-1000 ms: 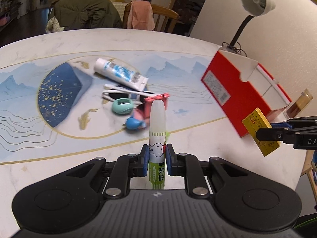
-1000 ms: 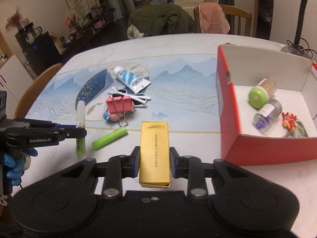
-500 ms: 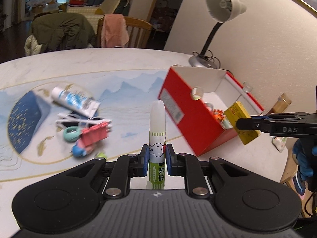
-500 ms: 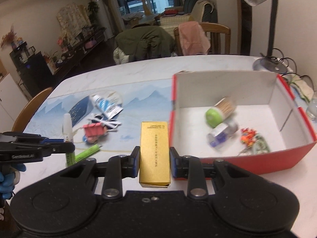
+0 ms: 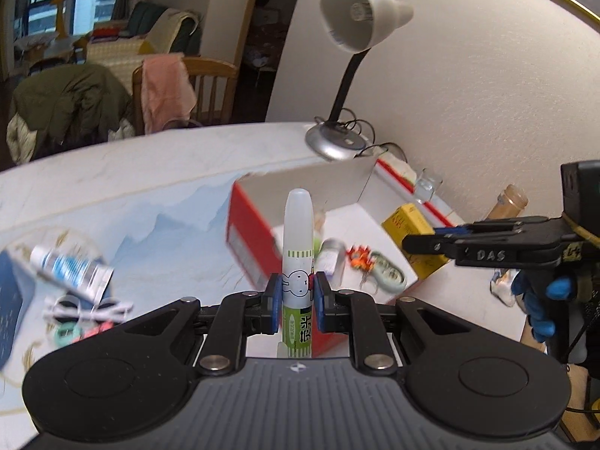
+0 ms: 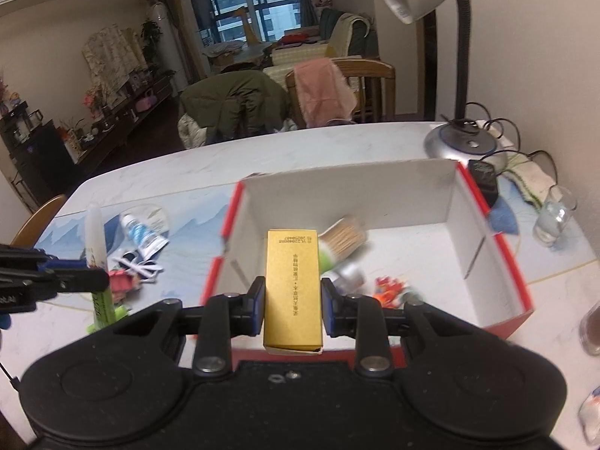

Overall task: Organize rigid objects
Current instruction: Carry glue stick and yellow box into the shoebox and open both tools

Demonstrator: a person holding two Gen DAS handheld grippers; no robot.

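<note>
My left gripper is shut on an upright green and white glue stick, held above the near left wall of the red box. My right gripper is shut on a gold carton, held over the red box's near edge. The carton also shows in the left wrist view, over the box's right side. Inside the box lie a toothpick jar, a small bottle and an orange trinket.
A toothpaste tube, white cable, pink clip and green marker lie on the table left of the box. A desk lamp stands behind it. A glass and bottles stand at the right.
Both grippers have moved right and forward toward the red box with their loads. The box now lies directly under and ahead of them.
</note>
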